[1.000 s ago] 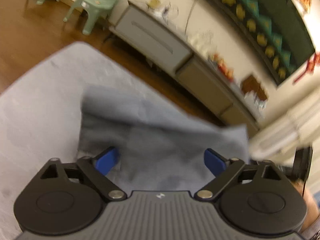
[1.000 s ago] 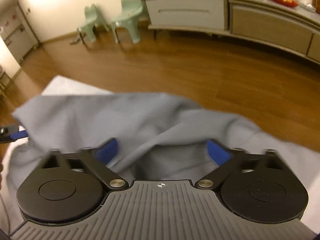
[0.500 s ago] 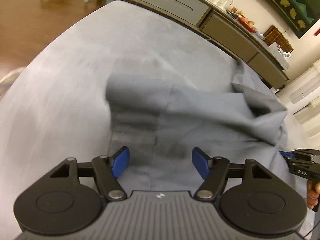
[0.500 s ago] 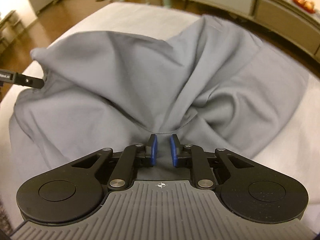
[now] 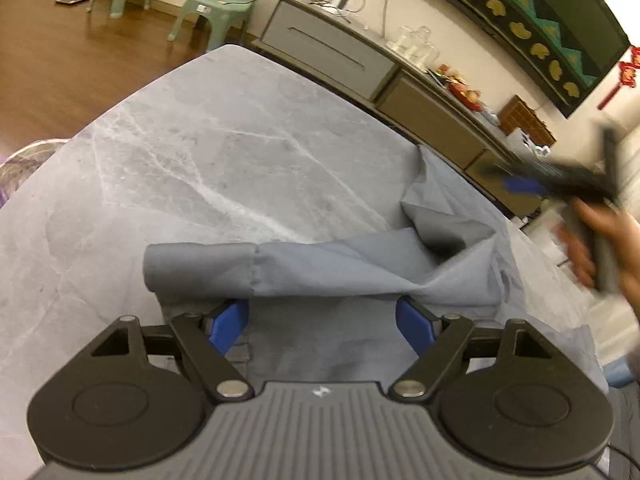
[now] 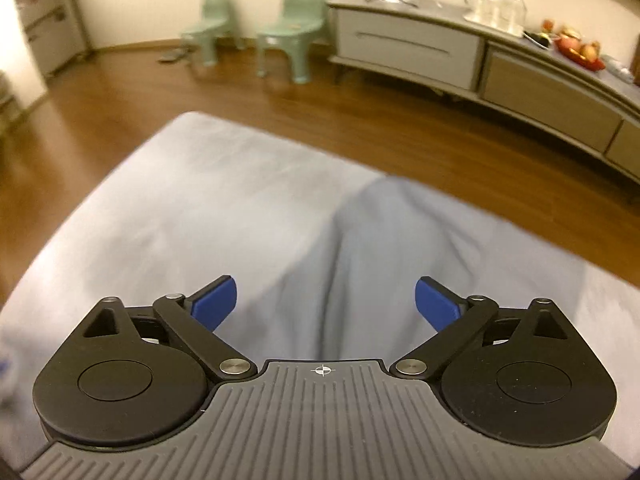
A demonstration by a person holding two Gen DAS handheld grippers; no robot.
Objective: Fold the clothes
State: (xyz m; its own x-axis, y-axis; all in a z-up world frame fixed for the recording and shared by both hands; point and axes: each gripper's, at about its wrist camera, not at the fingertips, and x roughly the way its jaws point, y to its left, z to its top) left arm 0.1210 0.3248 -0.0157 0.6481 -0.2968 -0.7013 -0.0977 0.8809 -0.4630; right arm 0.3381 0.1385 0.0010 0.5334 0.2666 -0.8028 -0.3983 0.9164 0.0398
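A grey garment [image 5: 320, 268] lies crumpled on the grey marble-patterned table [image 5: 200, 152], with a rolled fold running across just ahead of my left gripper [image 5: 322, 322]. Its jaws are opening. The cloth lies under and between the blue pads [image 5: 228, 326], which do not press on it. In the right wrist view the garment [image 6: 380, 240] is a blurred ridge on the table [image 6: 200, 200]. My right gripper [image 6: 325, 304] hangs above it with its jaws opening wide and nothing between them. The left wrist view shows that gripper [image 5: 560, 178] blurred at the right, held by a hand [image 5: 600, 248].
Beyond the table's far edge is wooden floor [image 6: 400, 120]. A long grey sideboard [image 6: 420, 48] with glassware and fruit stands against the wall, with two green plastic chairs [image 6: 292, 32] to its left. A pale round object [image 5: 24, 160] sits low at the table's left.
Half a second ago my right gripper pinched a fold of the garment; it has let go, opened wide and lifted away. My left gripper moved across the table, its jaws narrowing, then widening.
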